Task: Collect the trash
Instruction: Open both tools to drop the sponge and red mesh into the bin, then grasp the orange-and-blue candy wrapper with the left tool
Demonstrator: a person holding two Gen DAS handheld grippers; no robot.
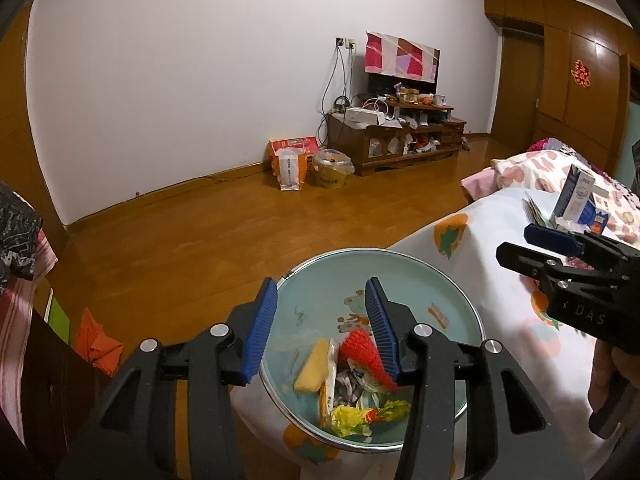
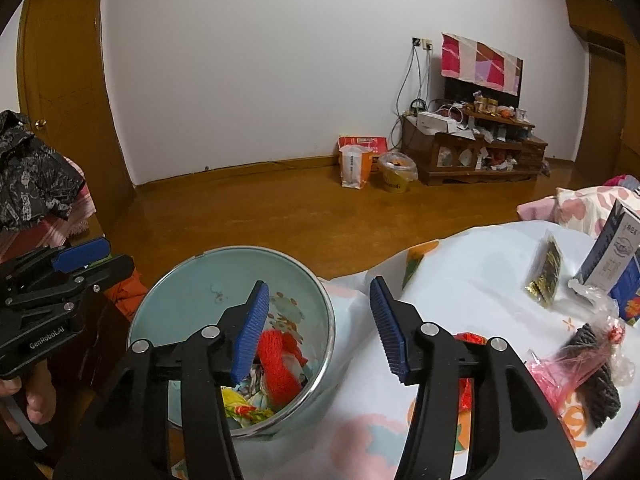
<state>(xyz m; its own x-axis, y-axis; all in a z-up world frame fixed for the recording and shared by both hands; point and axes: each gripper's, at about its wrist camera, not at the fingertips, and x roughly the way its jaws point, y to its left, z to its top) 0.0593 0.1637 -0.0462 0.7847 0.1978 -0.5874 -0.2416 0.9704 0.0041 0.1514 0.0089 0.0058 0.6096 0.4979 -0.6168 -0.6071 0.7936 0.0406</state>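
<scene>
Two ribbed blue jaws spread, round enamel basin, crumpled wrappers

Your left gripper is matte black plastic with two ribbed blue pads and round silver screws at its linkage joints; from the right wrist view its body carries white "GenRobot.AI" lettering. Your right gripper is built the same, black with blue ribbed pads and silver screws. Bare skin of your left hand shows around a black handle.
</scene>
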